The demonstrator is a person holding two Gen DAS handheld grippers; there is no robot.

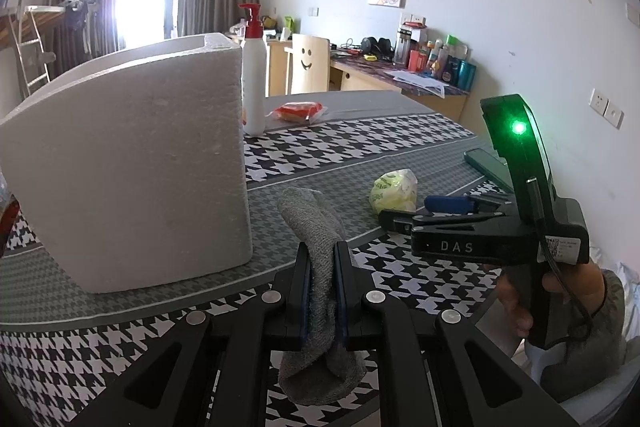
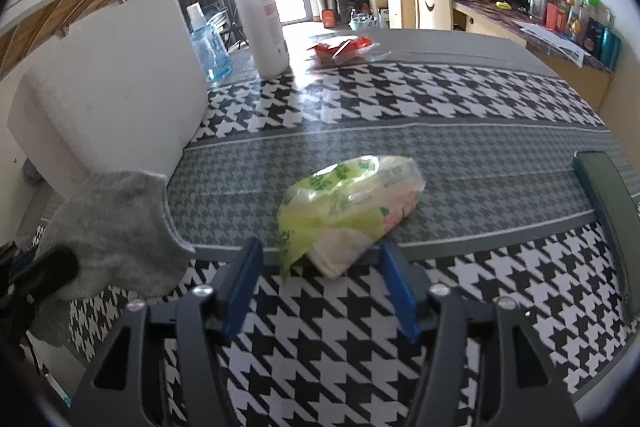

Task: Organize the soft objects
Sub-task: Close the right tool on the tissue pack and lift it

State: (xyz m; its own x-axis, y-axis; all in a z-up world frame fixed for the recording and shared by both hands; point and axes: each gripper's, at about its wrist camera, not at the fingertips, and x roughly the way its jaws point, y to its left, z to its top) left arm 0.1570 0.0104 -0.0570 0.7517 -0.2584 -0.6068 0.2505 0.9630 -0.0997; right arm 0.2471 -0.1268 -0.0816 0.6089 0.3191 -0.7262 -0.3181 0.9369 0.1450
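Observation:
My left gripper (image 1: 322, 255) is shut on a grey sock (image 1: 316, 227) and holds it above the table, just right of a white foam box (image 1: 132, 167). The sock also shows at the left of the right wrist view (image 2: 116, 227), beside the foam box (image 2: 116, 91). My right gripper (image 2: 320, 255) is open, its blue pads on either side of the near end of a yellow-green tissue pack (image 2: 352, 203) lying on the houndstooth tablecloth. The right gripper (image 1: 400, 217) and tissue pack (image 1: 394, 191) also show in the left wrist view.
A white pump bottle (image 1: 254, 75) and a red snack packet (image 1: 298, 111) sit at the far side of the table. A blue water bottle (image 2: 210, 47) stands behind the box. A dark phone (image 1: 486, 163) lies at the right edge. A desk and chair stand beyond.

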